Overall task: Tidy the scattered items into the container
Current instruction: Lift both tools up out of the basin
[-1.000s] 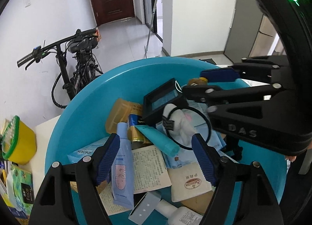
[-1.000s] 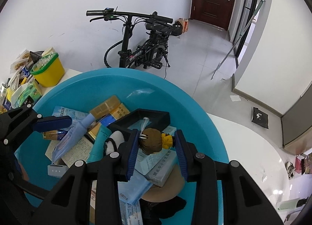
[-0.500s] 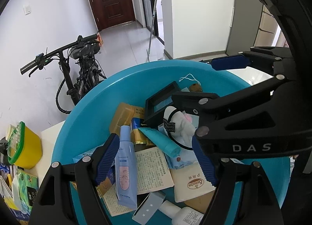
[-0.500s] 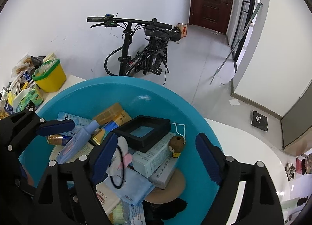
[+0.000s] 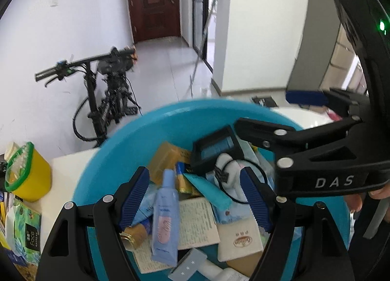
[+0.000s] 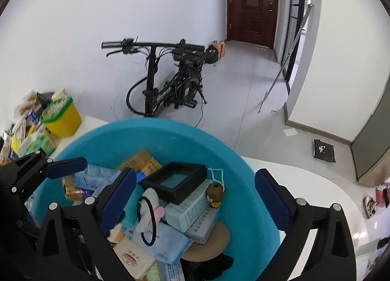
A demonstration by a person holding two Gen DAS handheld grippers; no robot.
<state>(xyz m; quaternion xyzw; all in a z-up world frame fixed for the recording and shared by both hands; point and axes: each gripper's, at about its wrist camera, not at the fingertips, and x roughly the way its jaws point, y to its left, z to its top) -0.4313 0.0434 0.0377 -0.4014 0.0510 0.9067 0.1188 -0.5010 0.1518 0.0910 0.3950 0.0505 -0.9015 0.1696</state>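
Now | right tongs (image 6: pixel 195 195) just spread wide, empty | doll (image 6: pixel 215 194) dropped in basin (image 6: pixel 170 135) | left tongs (image 5: pixel 195 198) open, empty

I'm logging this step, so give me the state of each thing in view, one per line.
right gripper: open, fingers have just been spreading, nothing pressed between them.
left gripper: open, nothing gripped.
small brown doll: released, lying in the basin on a box.
blue basin: piled with items.
black tray: resting on the pile, open side up.
yellow tub: on the table outside the basin, lid on.
brown door: closed.
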